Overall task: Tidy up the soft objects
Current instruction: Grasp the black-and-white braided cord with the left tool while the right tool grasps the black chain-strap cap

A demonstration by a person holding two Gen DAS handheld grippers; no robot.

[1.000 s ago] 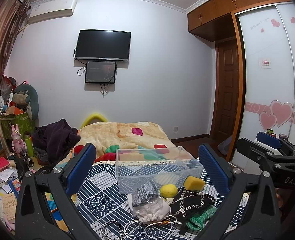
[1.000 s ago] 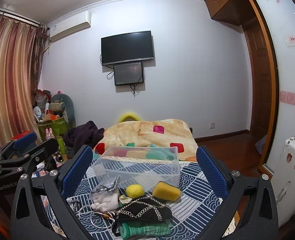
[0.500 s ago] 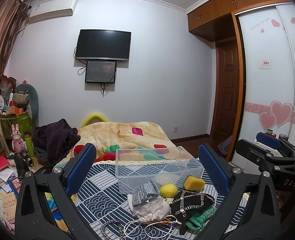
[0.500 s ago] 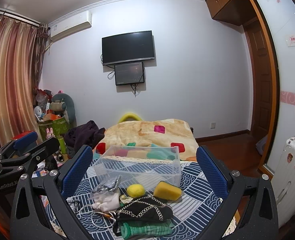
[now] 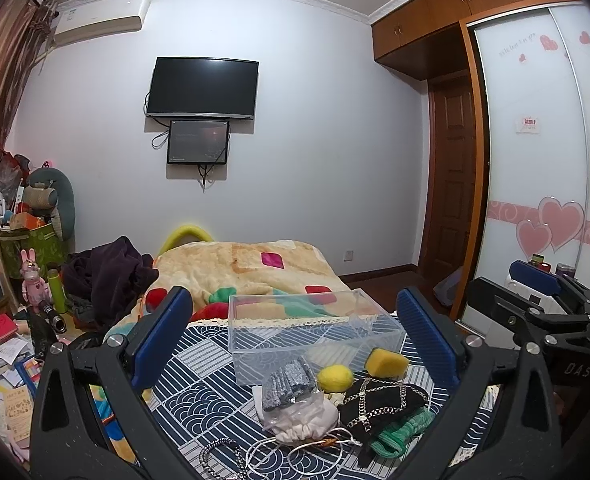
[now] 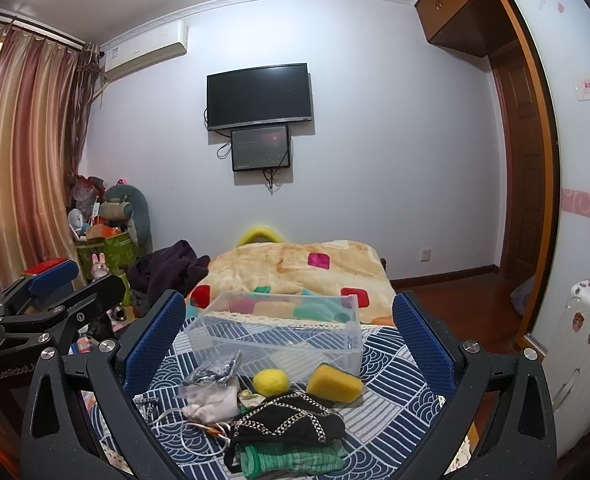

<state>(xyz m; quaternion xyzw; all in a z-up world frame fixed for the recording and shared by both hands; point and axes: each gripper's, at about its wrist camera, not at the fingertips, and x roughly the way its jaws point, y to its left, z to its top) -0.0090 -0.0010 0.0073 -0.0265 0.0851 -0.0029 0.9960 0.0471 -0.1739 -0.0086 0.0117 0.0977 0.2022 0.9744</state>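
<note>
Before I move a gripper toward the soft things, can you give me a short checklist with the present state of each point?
1. Left gripper open, holding nothing: ok.
2. Right gripper open, holding nothing: ok.
3. Clear plastic box upright and holding nothing: ok.
4. Yellow sponge and yellow ball lie free in front of the box, nothing on top: ok.
5. Green cloth free to lift: not ok, the black chained cloth lies partly over it.
6. White cable clear of the soft pile: not ok, it runs beside the white pouch and toward the black cloth.
</note>
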